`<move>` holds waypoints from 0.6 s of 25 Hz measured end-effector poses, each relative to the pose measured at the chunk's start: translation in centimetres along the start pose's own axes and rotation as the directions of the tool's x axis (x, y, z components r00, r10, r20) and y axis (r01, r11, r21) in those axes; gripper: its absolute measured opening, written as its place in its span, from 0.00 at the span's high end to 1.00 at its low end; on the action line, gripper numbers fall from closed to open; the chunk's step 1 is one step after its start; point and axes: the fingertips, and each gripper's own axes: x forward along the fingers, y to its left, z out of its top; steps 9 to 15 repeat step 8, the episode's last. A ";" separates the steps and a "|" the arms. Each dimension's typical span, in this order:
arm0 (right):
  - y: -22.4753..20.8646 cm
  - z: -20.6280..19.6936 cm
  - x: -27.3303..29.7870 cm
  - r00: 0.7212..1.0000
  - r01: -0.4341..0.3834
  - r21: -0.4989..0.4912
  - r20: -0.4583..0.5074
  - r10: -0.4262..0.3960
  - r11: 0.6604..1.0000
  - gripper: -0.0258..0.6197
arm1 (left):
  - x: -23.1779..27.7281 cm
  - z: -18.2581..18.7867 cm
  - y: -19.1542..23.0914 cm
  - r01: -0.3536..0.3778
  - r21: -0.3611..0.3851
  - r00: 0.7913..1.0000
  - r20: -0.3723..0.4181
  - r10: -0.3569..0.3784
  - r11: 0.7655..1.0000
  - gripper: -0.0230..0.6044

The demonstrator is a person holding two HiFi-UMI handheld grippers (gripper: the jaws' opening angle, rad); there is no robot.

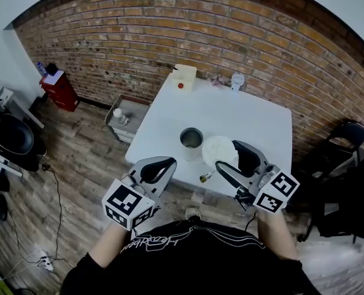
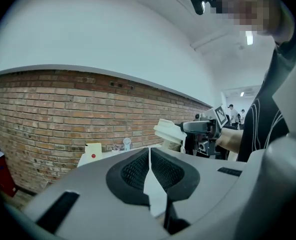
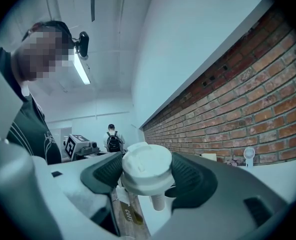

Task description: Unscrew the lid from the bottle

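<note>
Although the task was still about unscrewing, the lid [image 3: 146, 165] looked already clear of the bottle [image 1: 191, 139]. The right gripper [image 1: 229, 156] held it by the rim, one jaw on each side. It lay flat, its round top upward and a short stem hanging under it. The bottle, a metal one with its mouth open and dark, stood upright on the white table [image 1: 255, 112] near the near edge. It was just left of the lid and slightly farther away, so its long axis ran straight up while the right gripper pointed level across it.

The left gripper [image 2: 149, 170] had its jaws closed together on nothing. It hung off the table's near left corner, with the bottle ahead of it and to its right. The bottle thus sat between the two grippers, about equally close to each. Judging by this, whatever came next turned on the lid being beside the mouth, not over it.
</note>
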 end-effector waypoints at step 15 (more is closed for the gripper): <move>-0.6 0.5 0.4 1.000 -0.013 -0.005 0.011 0.013 1.000 0.49 | 0.7 0.3 0.2 0.001 -0.001 1.000 -0.004 -0.001 1.000 0.90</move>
